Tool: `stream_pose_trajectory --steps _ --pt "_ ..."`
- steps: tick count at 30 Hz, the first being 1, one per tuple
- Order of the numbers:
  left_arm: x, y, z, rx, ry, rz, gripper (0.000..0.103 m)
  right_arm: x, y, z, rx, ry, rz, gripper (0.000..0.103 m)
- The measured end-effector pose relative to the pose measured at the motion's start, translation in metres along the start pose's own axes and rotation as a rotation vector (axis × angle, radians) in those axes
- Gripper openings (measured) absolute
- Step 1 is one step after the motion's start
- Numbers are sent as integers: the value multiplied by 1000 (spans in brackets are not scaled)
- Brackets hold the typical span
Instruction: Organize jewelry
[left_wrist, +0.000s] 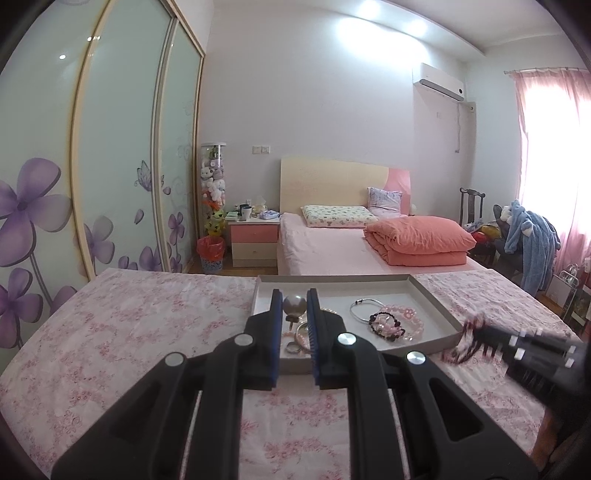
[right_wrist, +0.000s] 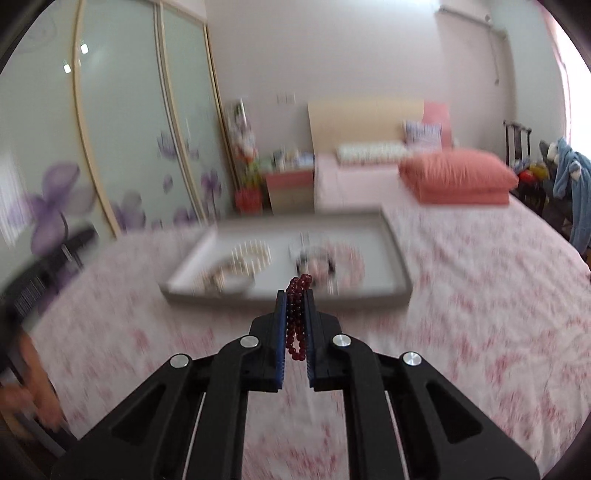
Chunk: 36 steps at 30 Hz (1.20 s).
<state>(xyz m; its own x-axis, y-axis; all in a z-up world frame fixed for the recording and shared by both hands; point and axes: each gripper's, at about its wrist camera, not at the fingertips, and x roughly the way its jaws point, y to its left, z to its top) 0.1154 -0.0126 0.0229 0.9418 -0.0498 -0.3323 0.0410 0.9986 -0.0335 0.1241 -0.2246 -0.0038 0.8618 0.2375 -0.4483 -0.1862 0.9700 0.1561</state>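
A shallow grey tray (left_wrist: 436, 295) sits on the floral bedspread and holds jewelry: a silver bangle (left_wrist: 364, 308), pink bead bracelets (left_wrist: 404, 317), a dark and pink bracelet (left_wrist: 386, 326), rings (left_wrist: 291, 347) and a large pearl ball (left_wrist: 294, 304). My left gripper (left_wrist: 294, 299) hovers open over the tray's left part, its jaws either side of the pearl ball. My right gripper (right_wrist: 295, 295) is shut on a dark red bead bracelet (right_wrist: 297, 317), just short of the tray's (right_wrist: 395, 240) near rim. It also shows blurred in the left wrist view (left_wrist: 476, 338).
The pink floral bedspread (left_wrist: 140, 332) spreads around the tray. Beyond it stand a bed with a folded coral quilt (left_wrist: 421, 240), a nightstand (left_wrist: 255, 236), a red bin (left_wrist: 210, 253), a sliding-door wardrobe (left_wrist: 110, 177) and a chair with blue clothes (left_wrist: 528, 236).
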Motion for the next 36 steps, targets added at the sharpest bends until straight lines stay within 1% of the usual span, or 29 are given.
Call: stream_pose_trajectory --steps 3,7,10,12,17,23,25,27,28,30,31,32,36 --pt "7 -8 3 14 -5 -16 14 -1 1 16 6 -64 8 10" --pt "19 -18 8 31 -6 -29 14 4 0 33 20 -126 8 10" --pt "32 -22 10 36 0 -42 14 10 -2 41 20 -151 0 10" --pt "42 -24 12 36 6 -47 14 20 -4 46 26 -152 -1 10" --pt "77 -27 17 26 39 -82 14 54 -7 53 41 -106 6 10" --pt "131 -31 9 21 132 -105 14 111 -22 56 101 3 22 10" --pt "148 -33 4 20 161 -104 14 124 -25 54 111 42 27 10" --pt "163 -31 1 10 189 -101 15 133 -27 51 125 91 32 10" --pt "167 -29 1 0 197 -100 16 134 -29 50 132 101 30 11" --pt "170 -21 1 -24 204 -105 22 131 -34 48 140 100 19 19" --pt "170 -17 1 -31 204 -102 24 126 -37 47 149 89 8 31" --pt "168 -12 2 -42 201 -101 27 125 -39 47 158 84 3 38" --pt "159 11 9 -94 197 -87 30 113 -49 45 212 88 4 38"
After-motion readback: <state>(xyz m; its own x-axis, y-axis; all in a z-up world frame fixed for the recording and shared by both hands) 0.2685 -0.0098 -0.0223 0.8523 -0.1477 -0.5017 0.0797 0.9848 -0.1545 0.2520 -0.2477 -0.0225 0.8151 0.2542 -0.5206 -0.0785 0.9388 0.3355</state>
